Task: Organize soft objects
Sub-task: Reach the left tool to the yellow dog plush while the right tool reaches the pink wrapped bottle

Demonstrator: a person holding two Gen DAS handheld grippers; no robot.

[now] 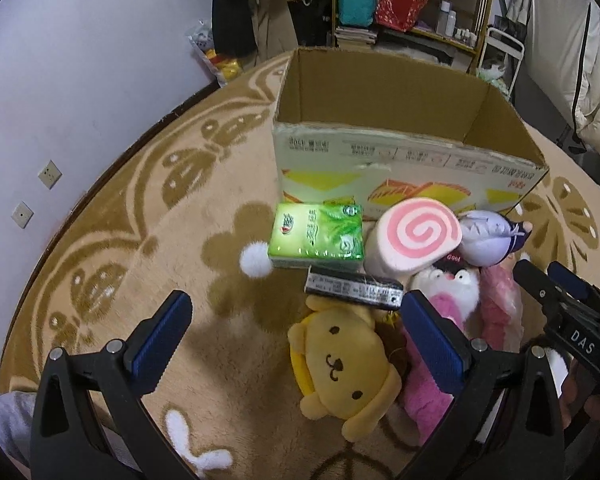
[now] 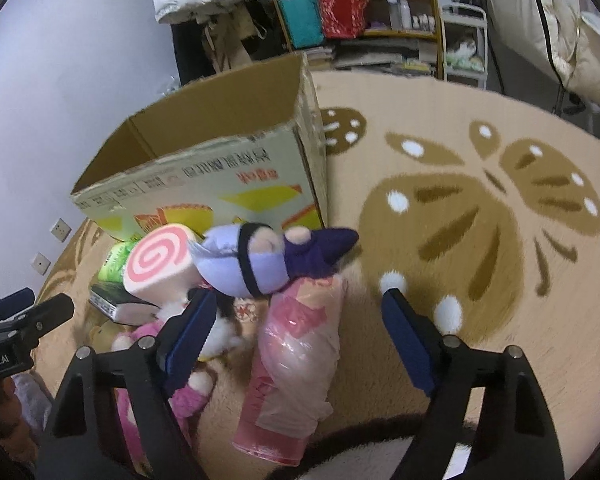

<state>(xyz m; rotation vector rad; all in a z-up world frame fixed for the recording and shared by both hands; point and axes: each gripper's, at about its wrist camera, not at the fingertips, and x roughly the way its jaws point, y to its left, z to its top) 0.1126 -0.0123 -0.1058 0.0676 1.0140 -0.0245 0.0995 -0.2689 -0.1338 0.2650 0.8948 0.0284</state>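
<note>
Butterfly-pattern rug (image 2: 480, 128), cardboard box (image 1: 380, 92) far centre, no contents visible. Toy pile near side of box — yellow dog plush (image 1: 340, 364) nearest. Your left gripper (image 1: 300, 340) and right gripper (image 2: 296, 340) both spread wide, holding nothing. Risk — wrapped pink bundle (image 2: 296, 364) slipping from pads.

Left hand-held gripper (image 1: 296, 336), right hand-held gripper (image 2: 296, 336): black frames, blue ridged pads (image 1: 160, 340), silver screws.

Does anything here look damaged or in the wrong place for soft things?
Two things stand out. The cardboard box has a torn, ragged top edge on its near wall. In the pile in front of it, a dark flat hard-looking box lies among the plush toys, above the yellow dog plush. Both claws are open and hold nothing.
</note>
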